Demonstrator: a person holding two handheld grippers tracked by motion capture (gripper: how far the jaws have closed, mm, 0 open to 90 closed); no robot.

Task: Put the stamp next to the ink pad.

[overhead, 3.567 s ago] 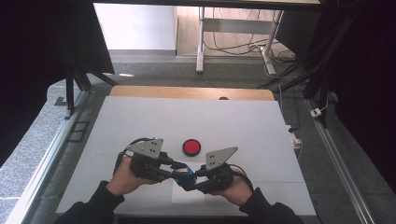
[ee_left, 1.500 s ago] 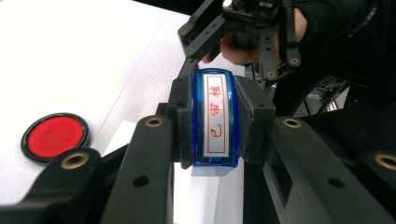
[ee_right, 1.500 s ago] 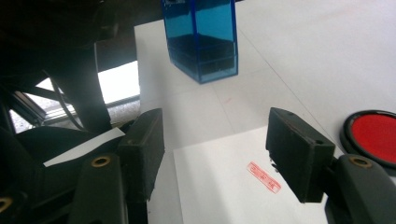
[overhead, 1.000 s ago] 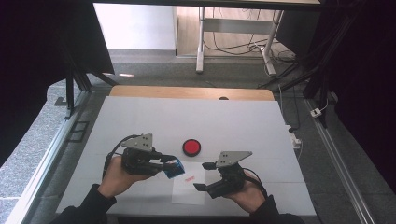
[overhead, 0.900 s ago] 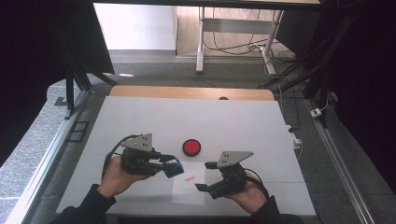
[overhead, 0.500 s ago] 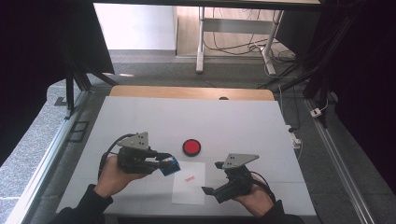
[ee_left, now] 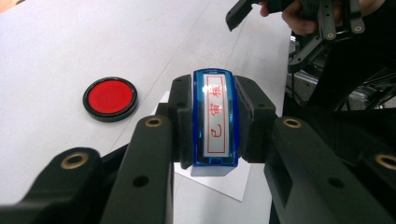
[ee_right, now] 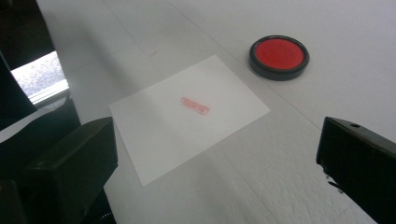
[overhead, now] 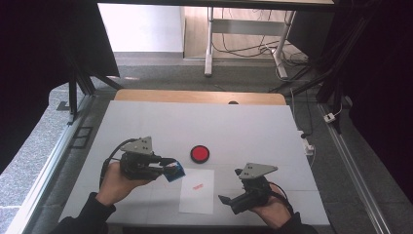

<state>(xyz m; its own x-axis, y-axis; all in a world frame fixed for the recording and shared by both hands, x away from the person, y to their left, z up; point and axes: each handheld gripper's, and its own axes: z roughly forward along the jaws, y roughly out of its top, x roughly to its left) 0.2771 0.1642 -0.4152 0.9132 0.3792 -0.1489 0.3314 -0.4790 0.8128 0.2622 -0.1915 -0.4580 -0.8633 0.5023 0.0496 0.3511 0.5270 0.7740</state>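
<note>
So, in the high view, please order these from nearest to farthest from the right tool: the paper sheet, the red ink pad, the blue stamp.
1. Paper sheet, just left of the right tool.
2. Blue stamp, beyond the sheet's left corner.
3. Red ink pad, farther up the table; close to the stamp's rank.

We hold our left gripper level, its black jaws pointing toward the middle of the white worktop, and they are clamped tight on the blue plastic stamp with a white label, one pad on each long side. Our left hand wraps the gripper body from below, with the dark sleeve running off toward the near edge. Our right gripper sits close to the near edge, toward the right corner, pointing left across the worktop. Its jaws have just been opening and now stand wide apart with nothing between them. Our right hand grips it from behind.
</note>
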